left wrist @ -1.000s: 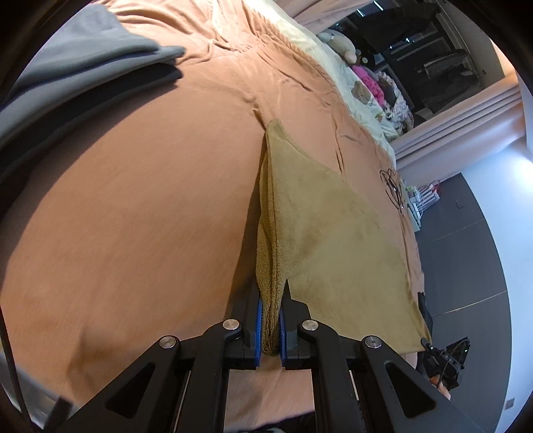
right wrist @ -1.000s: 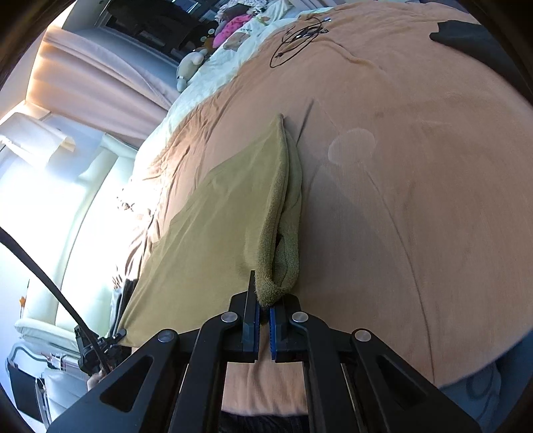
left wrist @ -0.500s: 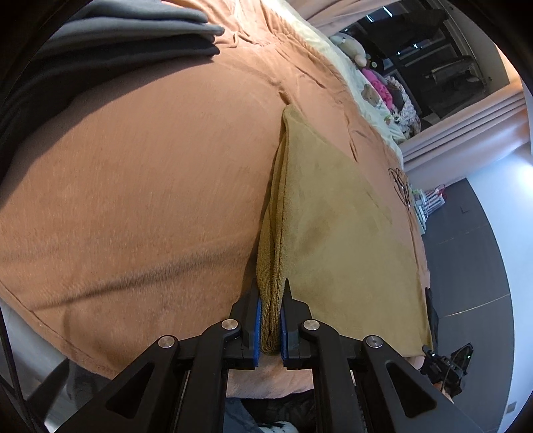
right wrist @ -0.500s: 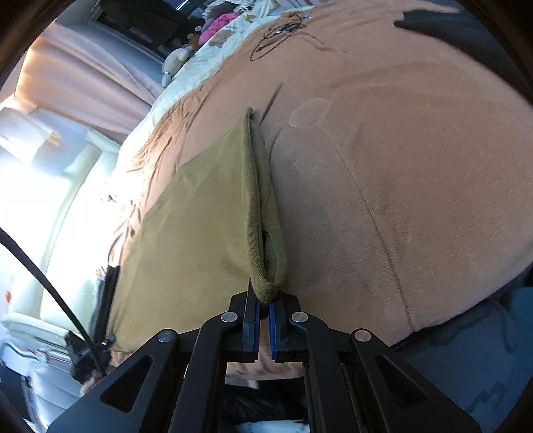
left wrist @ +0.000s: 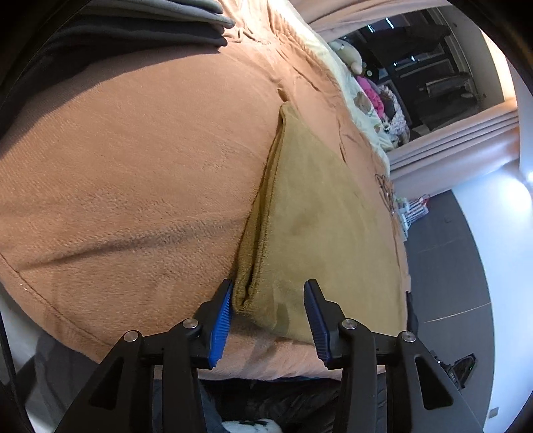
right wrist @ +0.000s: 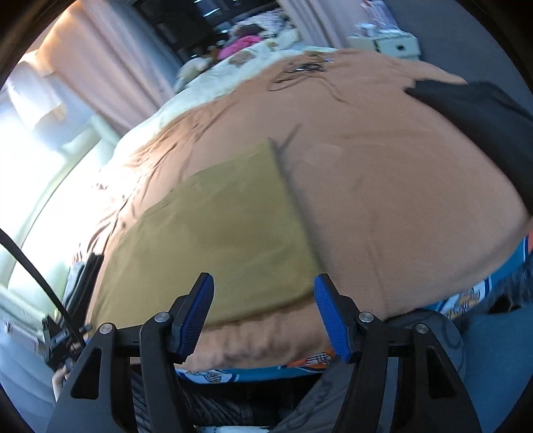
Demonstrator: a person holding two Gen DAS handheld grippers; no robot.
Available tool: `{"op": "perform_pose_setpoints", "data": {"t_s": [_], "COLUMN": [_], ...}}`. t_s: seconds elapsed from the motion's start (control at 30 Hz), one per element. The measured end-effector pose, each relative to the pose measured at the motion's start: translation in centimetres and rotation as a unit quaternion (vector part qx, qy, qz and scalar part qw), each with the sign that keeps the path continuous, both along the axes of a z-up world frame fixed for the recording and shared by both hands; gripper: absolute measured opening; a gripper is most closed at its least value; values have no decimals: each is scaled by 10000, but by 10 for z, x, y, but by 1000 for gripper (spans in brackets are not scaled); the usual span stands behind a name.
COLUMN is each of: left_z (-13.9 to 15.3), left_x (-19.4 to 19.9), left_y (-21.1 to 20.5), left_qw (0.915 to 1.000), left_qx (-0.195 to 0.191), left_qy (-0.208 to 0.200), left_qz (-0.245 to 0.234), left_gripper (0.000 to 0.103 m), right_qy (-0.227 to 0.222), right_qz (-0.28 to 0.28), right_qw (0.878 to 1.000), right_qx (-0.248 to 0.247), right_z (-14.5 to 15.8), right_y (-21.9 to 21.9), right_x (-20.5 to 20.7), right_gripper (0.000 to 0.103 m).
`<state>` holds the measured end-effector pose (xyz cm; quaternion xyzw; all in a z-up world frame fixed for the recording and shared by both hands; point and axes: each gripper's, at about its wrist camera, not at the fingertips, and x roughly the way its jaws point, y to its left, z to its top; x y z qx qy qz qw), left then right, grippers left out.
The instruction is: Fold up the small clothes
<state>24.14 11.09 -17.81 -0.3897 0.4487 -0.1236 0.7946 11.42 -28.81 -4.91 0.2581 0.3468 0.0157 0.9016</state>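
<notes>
**A:** What does the left wrist view show?

**B:** The left gripper (left wrist: 266, 319) has its blue-padded fingers (left wrist: 220, 321) spread wide apart, holding nothing. The near left corner of the olive cloth (left wrist: 319, 226) sits between them, close to the left pad; I cannot tell whether it touches. The cloth lies folded on the orange blanket (left wrist: 133, 173) that covers the bed, with two layers showing along its left edge. It sits near the blanket's front edge.

**A:** Anything else there?

**B:** A stack of grey folded garments (left wrist: 140, 23) lies at the upper left, well apart from the cloth. Stuffed toys (left wrist: 369, 90) are piled at the far end of the bed, beside pink curtains (left wrist: 459, 140).

**A:** And the right wrist view?

**B:** It is somewhat blurred. The right gripper (right wrist: 261, 316) is also wide apart and empty. The olive cloth (right wrist: 220, 233) lies flat just beyond its fingers, its near edge running between the two blue pads (right wrist: 196, 316). The cloth's right edge runs up from just above the right pad.

**A:** What surrounds it?

**B:** The orange blanket (right wrist: 383, 183) spreads to the right, with a dark garment (right wrist: 473, 103) at its far right corner, well apart from the cloth. A blue patterned sheet (right wrist: 466, 296) shows under the blanket's front edge.
</notes>
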Motion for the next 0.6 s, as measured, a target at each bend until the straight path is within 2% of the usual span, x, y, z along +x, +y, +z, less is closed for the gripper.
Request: {"op": "perform_pose_setpoints", "data": {"t_s": [0.03, 0.1, 0.23, 0.3, 0.47, 0.6], "left_z": [-1, -4, -7, -9, -16, -20], "left_x": [0, 2, 5, 5, 3, 1], "left_y": [-1, -2, -9, -8, -5, 1], "left_qw": [10000, 10000, 9998, 9997, 9997, 9993], "left_qx": [-15, -32, -74, -135, -167, -350], "left_qy": [-20, -67, -175, -194, -128, -129], "left_qz": [1, 17, 43, 102, 106, 95], "left_gripper": [44, 44, 44, 38, 13, 7], "right_qy": [4, 40, 199, 276, 441, 546], "right_qz": [70, 264, 607, 779, 1170, 1413], "right_qw": [9999, 9995, 9974, 9957, 9894, 9837], "right_qx": [-89, -147, -325, -430, -743, -974], "right_z": [3, 4, 2, 1, 2, 1], "right_y": [10, 24, 64, 82, 123, 154], "right_x": [5, 15, 42, 53, 91, 121], "right_gripper": [61, 52, 46, 42, 36, 29]}}
